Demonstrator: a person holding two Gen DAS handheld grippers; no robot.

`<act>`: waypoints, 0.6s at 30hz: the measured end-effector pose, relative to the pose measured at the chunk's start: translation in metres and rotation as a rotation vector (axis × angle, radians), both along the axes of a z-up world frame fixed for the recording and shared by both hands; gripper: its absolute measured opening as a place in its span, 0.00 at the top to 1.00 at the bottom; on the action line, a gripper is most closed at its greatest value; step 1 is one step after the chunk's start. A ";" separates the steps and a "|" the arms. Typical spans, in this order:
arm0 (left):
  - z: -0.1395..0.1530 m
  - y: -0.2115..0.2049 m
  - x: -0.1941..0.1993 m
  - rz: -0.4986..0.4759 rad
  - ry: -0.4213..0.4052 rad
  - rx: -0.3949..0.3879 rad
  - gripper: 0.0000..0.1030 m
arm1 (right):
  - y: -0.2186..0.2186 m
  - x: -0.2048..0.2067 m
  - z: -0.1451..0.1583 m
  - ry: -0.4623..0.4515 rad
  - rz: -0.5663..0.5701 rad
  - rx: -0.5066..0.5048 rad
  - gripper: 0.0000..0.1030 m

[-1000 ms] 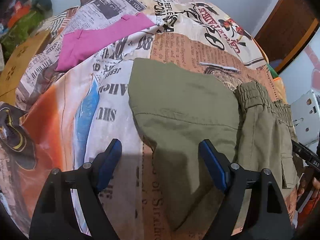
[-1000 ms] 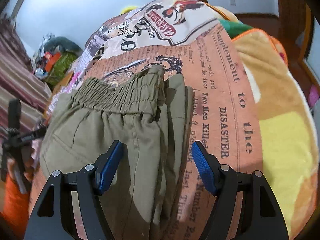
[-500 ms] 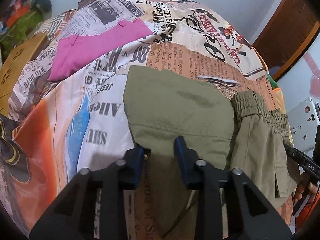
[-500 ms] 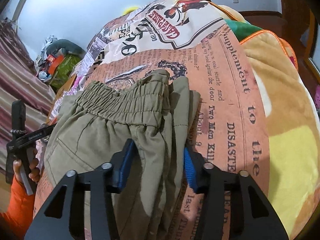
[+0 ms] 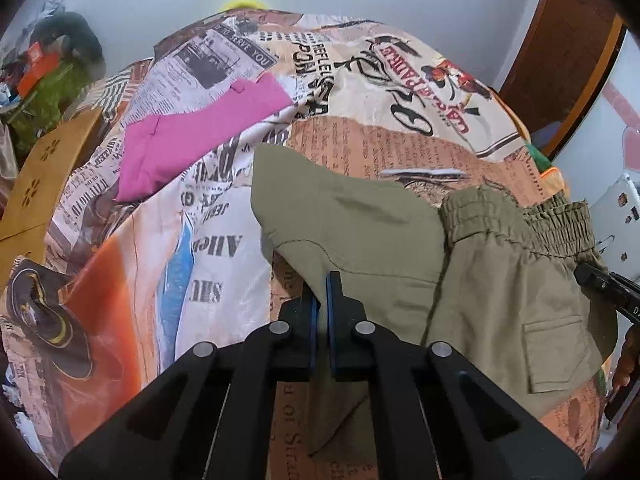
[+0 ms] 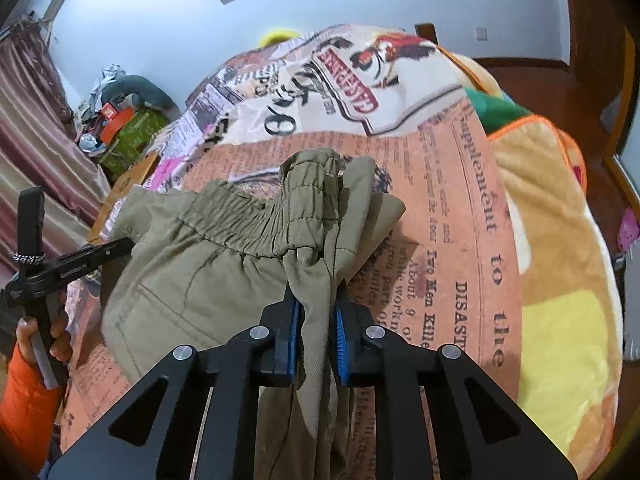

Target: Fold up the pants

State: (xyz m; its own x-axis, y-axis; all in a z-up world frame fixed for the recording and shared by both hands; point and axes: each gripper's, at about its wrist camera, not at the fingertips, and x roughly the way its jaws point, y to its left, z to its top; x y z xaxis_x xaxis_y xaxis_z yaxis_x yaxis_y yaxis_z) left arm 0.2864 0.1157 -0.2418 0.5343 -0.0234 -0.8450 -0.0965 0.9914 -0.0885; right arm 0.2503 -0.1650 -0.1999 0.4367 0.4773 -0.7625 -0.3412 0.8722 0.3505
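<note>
Olive-green pants (image 5: 360,232) lie folded on a bed with a newspaper-print cover (image 5: 400,92). My left gripper (image 5: 322,292) is shut on the near edge of the folded leg part, pinching a thin fold of cloth. In the right wrist view the elastic waistband (image 6: 256,216) runs leftward and its right end stands bunched up. My right gripper (image 6: 318,312) has a thick bunch of the pants (image 6: 200,272) between its blue pads; its jaws are closing and the pads press on the cloth. The held edges hang a little above the cover.
A pink garment (image 5: 200,132) lies flat at the far left of the bed. A yellow and orange blanket (image 6: 560,320) covers the right side. A hand (image 6: 28,332) in an orange sleeve shows at left. Clutter (image 6: 120,124) sits by the curtain.
Both grippers went from wide open to closed on the pants. Both have risen a little, and the cloth at the right gripper is now bunched and lifted.
</note>
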 end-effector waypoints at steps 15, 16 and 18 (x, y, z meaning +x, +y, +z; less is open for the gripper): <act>0.048 0.005 -0.027 -0.005 -0.095 0.036 0.97 | 0.037 -0.010 0.048 -0.129 0.071 -0.004 0.91; 0.053 0.008 -0.027 -0.004 -0.103 0.042 0.97 | 0.040 -0.010 0.051 -0.136 0.077 -0.004 0.91; 0.065 0.016 -0.028 0.004 -0.126 0.060 0.97 | 0.049 -0.007 0.056 -0.154 0.087 -0.004 0.91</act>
State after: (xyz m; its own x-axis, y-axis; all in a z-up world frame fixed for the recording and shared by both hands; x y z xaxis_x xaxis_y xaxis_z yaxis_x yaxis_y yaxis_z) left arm 0.2580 0.1315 -0.1765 0.6365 0.0273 -0.7708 -0.0923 0.9949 -0.0409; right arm 0.2432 -0.1158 -0.1436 0.5059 0.5153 -0.6917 -0.4649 0.8384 0.2846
